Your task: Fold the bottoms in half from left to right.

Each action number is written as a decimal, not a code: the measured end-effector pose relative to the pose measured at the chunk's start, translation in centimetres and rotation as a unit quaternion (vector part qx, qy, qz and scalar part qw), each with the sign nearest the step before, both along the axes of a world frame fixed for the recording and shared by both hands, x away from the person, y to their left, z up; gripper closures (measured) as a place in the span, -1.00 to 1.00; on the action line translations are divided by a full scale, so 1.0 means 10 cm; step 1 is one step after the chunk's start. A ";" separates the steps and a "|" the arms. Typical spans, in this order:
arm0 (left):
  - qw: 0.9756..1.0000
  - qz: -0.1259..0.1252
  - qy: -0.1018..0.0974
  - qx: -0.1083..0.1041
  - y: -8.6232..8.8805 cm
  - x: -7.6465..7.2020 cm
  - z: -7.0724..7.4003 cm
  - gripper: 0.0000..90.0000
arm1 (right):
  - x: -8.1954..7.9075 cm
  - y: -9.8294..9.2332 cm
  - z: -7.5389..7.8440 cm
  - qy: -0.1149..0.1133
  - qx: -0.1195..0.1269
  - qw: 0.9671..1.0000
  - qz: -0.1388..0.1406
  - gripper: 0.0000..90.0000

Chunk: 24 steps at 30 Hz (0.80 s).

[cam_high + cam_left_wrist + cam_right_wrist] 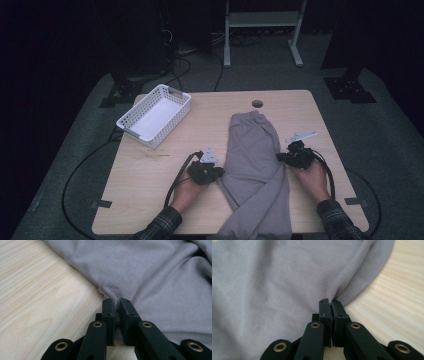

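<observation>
A: Status on the grey garment (255,165)?

B: Lying flat on the table (150,200), right of centre. Narrow end twd the far edge, near the round cable hole (257,103); wide end hanging over the near edge. Folded lengthwise, some creases.

A: L gripper (216,172)?

B: At the garment's left edge, abt halfway down. In the left gripper view, pressed together on a fold of the hem (115,305), cloth bunched betw. the pads. Bare wood to the left of it.

A: R gripper (281,157)?

B: At the right edge, a bit farther up the table than the L one. In the right gripper view, pinching the cloth edge (331,302) too, pads nearly touching w/ fabric betw. them. Wood grain to the right.

A: Hands?

B: Left hand (187,187) and right hand (312,175) in from the near edge, plaid sleeves. Black cables trailing off each gripper.

A: Anything else on the table?

B: White basket (131,120) at the far left corner, set at an angle, well apart from the garment. Looks empty inside.
</observation>
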<state>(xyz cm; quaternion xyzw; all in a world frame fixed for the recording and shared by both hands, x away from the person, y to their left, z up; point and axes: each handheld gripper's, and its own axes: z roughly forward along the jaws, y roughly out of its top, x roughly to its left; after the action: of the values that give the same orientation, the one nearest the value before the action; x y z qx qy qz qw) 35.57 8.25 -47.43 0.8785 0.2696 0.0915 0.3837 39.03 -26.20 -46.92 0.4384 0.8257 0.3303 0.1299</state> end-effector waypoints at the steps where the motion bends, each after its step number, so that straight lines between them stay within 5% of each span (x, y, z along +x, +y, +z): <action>1: 1.000 0.002 0.001 0.001 0.00 0.02 0.00 0.86 | 0.02 0.01 0.00 -0.004 -0.006 1.000 -0.002 0.97; 6: 1.000 0.017 0.011 -0.011 -0.01 0.18 0.00 0.87 | 0.17 0.02 0.01 -0.012 -0.019 1.000 -0.013 0.97; 15: 0.999 0.044 0.000 -0.009 0.07 0.49 0.00 0.88 | 0.57 0.12 0.02 -0.015 -0.027 0.999 -0.031 0.98; 24: 0.997 0.063 -0.033 0.025 0.08 0.78 0.02 0.88 | 0.96 0.26 0.04 -0.018 -0.046 0.998 -0.045 0.98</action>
<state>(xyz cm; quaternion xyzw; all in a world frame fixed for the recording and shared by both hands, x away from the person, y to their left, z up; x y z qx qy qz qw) 43.33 9.07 -47.22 0.8653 0.3094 0.1514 0.3641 48.67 -23.60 -46.53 0.4628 0.8167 0.2942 0.1796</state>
